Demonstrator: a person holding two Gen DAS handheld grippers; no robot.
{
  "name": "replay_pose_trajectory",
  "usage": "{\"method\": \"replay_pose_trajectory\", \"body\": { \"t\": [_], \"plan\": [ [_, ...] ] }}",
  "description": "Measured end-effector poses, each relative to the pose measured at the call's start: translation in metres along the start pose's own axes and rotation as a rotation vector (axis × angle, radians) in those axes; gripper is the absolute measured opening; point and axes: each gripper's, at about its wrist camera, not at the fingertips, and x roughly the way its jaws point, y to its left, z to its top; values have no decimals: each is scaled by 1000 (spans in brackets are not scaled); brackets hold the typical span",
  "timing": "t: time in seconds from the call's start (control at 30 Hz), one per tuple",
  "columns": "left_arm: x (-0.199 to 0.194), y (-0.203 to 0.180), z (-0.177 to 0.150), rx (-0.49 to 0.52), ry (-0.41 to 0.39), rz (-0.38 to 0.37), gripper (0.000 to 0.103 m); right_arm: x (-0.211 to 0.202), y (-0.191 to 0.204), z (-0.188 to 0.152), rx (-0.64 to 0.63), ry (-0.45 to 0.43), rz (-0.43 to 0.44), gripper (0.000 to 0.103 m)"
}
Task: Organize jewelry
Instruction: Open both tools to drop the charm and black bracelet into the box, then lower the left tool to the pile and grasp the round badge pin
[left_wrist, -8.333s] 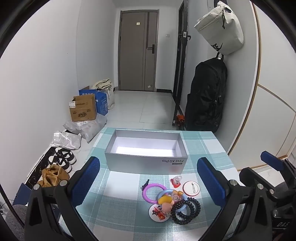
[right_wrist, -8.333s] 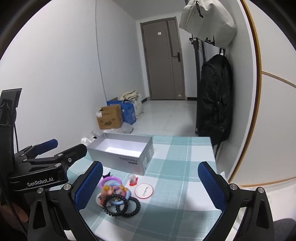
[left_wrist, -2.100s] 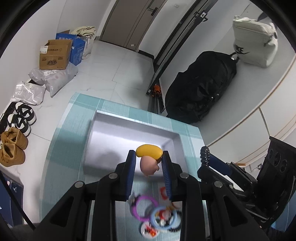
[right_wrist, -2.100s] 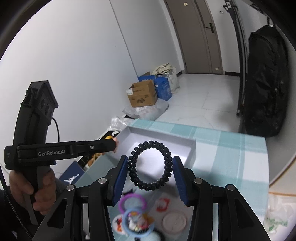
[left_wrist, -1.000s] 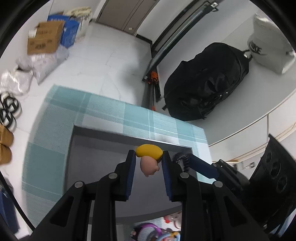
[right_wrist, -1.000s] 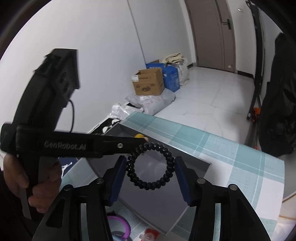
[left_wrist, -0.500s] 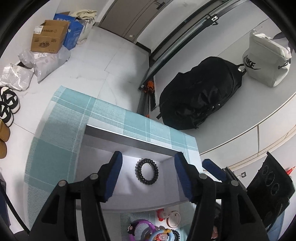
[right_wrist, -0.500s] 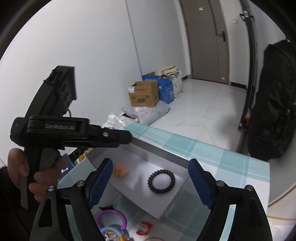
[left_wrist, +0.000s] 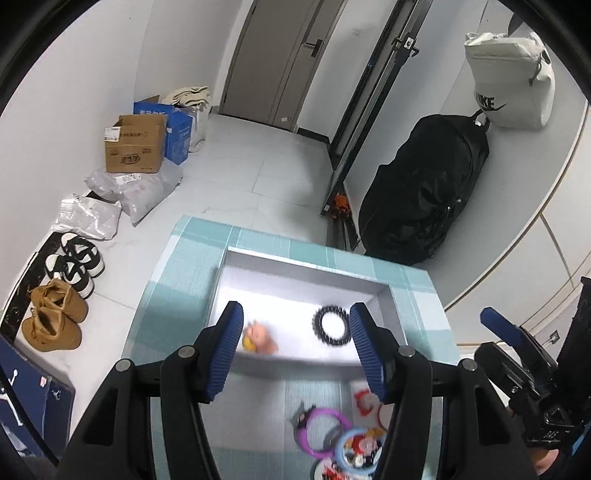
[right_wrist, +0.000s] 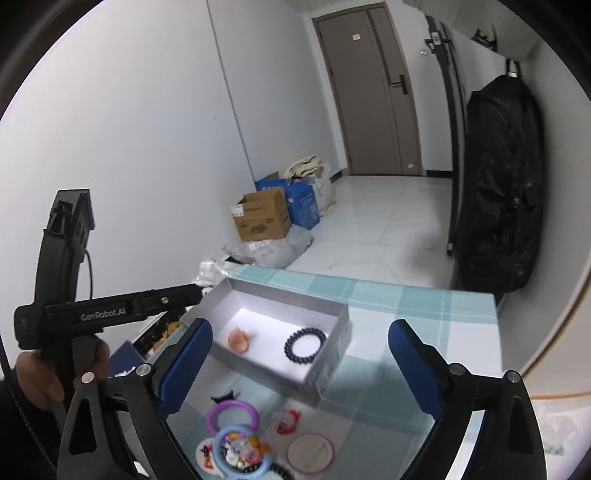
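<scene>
An open grey box (left_wrist: 391, 295) (right_wrist: 328, 373) stands on the teal checked tablecloth. Inside it lie a small doll-head charm with a yellow cap (left_wrist: 258, 341) (right_wrist: 238, 338) and a black beaded bracelet (left_wrist: 331, 325) (right_wrist: 305, 344). My left gripper (left_wrist: 299, 347) is open and empty above the box's near side. My right gripper (right_wrist: 299, 369) is open and empty over the box's near wall. In front of the box lies a pile: a purple ring (left_wrist: 320, 430) (right_wrist: 232, 414), a blue ring (right_wrist: 242, 452), a red charm (right_wrist: 288, 421) and a round white badge (right_wrist: 310, 452).
The table edge (left_wrist: 159, 273) drops to a tiled floor with shoes (left_wrist: 55, 317), plastic bags and cardboard boxes (left_wrist: 135, 147) on the left. A black backpack (left_wrist: 421, 192) hangs at the right wall. The left gripper's handle and the hand (right_wrist: 55, 354) show in the right wrist view.
Both grippers have opened; the doll-head charm and the black bracelet have dropped into the box. Both grippers have since drawn back toward the near side of the table.
</scene>
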Motion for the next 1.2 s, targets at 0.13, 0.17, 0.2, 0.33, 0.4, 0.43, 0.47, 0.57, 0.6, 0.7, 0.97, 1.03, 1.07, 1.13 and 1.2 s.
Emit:
{"method": "replay_pose_trajectory", "body": {
  "t": [0.13, 0.17, 0.2, 0.33, 0.4, 0.43, 0.47, 0.57, 0.6, 0.7, 0.97, 1.03, 1.07, 1.13, 1.2],
  "plan": [
    [-5, -5, -8, 13, 6, 37, 55, -13, 0, -13, 23, 16, -14, 98],
    [-8, -6, -10, 19, 5, 43, 55, -16, 0, -16, 22, 18, -19, 99],
    [-10, -8, -11, 23, 4, 46, 55, -20, 2, -19, 17, 20, -29, 100],
    [-15, -11, -27, 32, 23, 52, 59, -27, 4, -30, 18, 33, -44, 103],
    [-15, -12, -37, 28, 53, 50, 67, -29, 5, -37, 13, 47, -57, 103],
    [-15, -13, -41, 30, 67, 49, 68, -29, 5, -39, 8, 54, -63, 103],
    [-15, -15, -46, 36, 79, 50, 68, -29, 5, -40, 1, 62, -70, 103],
    [-11, -20, -57, 65, 130, 59, 68, -24, 5, -47, -19, 93, -93, 103],
    [-9, -22, -62, 73, 153, 63, 68, -22, 5, -49, -20, 105, -98, 103],
    [-8, -26, -73, 96, 185, 82, 68, -20, 4, -53, -23, 122, -113, 103],
    [7, -36, -92, 203, 314, 90, 68, -24, -6, -55, 25, 118, -139, 103],
    [13, -39, -96, 243, 332, 116, 68, -25, -8, -55, 35, 120, -145, 103],
    [14, -40, -97, 251, 339, 117, 68, -25, -8, -55, 35, 121, -148, 103],
    [17, -42, -99, 274, 349, 123, 68, -26, -6, -56, 27, 123, -153, 103],
    [19, -45, -100, 307, 350, 135, 68, -26, -5, -57, 18, 124, -159, 103]
  ]
}}
